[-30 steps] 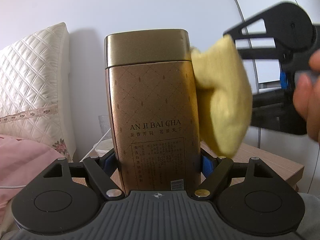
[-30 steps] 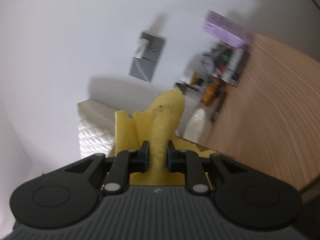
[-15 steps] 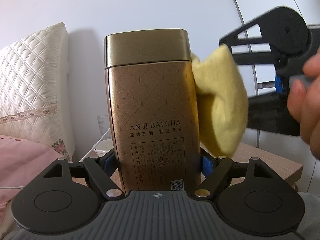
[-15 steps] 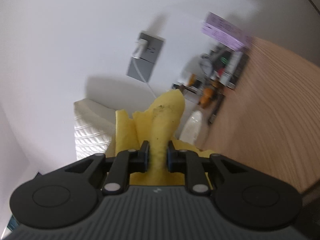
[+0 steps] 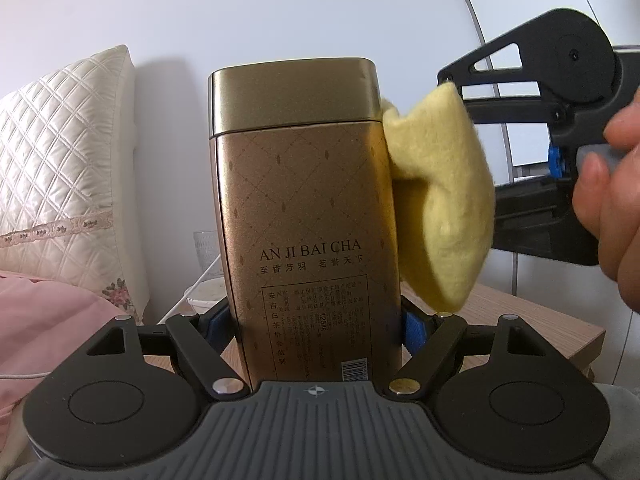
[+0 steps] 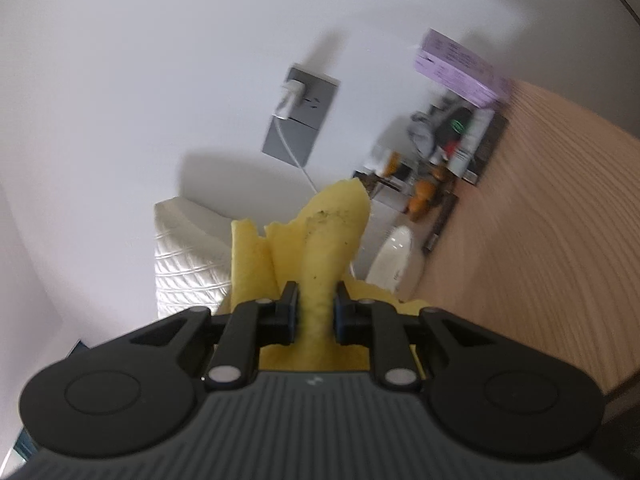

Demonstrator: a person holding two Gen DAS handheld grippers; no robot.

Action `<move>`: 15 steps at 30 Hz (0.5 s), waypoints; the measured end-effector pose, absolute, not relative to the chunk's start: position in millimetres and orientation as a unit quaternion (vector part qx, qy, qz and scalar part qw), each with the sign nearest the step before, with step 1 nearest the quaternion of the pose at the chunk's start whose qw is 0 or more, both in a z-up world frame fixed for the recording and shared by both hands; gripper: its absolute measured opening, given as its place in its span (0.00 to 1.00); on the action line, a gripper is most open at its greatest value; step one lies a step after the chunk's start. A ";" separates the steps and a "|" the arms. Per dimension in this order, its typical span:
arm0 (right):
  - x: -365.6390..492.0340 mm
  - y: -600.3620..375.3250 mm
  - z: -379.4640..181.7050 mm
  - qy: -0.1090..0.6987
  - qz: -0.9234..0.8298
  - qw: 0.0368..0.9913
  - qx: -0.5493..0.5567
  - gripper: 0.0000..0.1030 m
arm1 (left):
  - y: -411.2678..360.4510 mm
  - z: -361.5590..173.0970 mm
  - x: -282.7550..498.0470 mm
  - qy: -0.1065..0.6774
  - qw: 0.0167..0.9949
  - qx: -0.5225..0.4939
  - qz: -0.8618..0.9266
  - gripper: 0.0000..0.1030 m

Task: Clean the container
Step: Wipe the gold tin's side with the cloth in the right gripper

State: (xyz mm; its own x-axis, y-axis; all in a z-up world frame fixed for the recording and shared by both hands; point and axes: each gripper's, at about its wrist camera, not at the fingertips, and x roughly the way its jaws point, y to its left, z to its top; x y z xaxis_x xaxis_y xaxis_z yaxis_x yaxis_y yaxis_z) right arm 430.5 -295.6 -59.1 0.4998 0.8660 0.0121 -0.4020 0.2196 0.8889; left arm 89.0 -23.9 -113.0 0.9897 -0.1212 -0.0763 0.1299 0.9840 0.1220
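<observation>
Pillow: a cream quilted pillow [image 5: 60,168] stands at the far left of the left wrist view, against the white wall; a pink blanket [image 5: 48,320] lies below it
Glass: a ribbed clear glass [image 5: 206,248] shows just left of the tin, behind it; partly hidden
Left gripper: the left gripper [image 5: 316,328] is clamped on the lower part of the gold tin; its blue pads press the tin's two sides
Tin: the gold tin [image 5: 308,220] stands upright at the centre of the left wrist view, lid on, lettered AN JI BAI CHA; it is held above a wooden bedside table [image 5: 540,320]
Cloth: the yellow cloth [image 5: 444,208] touches the tin's right side, from just below the lid's top down past the lettering
Right gripper: the right gripper [image 6: 314,312] is closed tight on a fold of the cloth; dark specks show on that fold; in the left wrist view it comes in from the right edge, a hand [image 5: 612,208] around its grip
Wall: a grey socket [image 6: 300,116] with a white plug sits on the wall in the right wrist view; a purple box [image 6: 460,68] lies to its right, blurred
</observation>
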 end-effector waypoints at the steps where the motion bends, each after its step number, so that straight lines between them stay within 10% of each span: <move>1: 430.4 -295.7 -60.3 0.255 0.430 0.738 0.453 0.19 | -24.0 -113.1 89.1 0.034 0.995 0.064 -0.063 0.80; 15: 431.1 -294.1 -63.0 0.258 0.426 0.739 0.453 0.19 | -29.3 -110.8 96.1 0.036 0.996 0.064 -0.053 0.80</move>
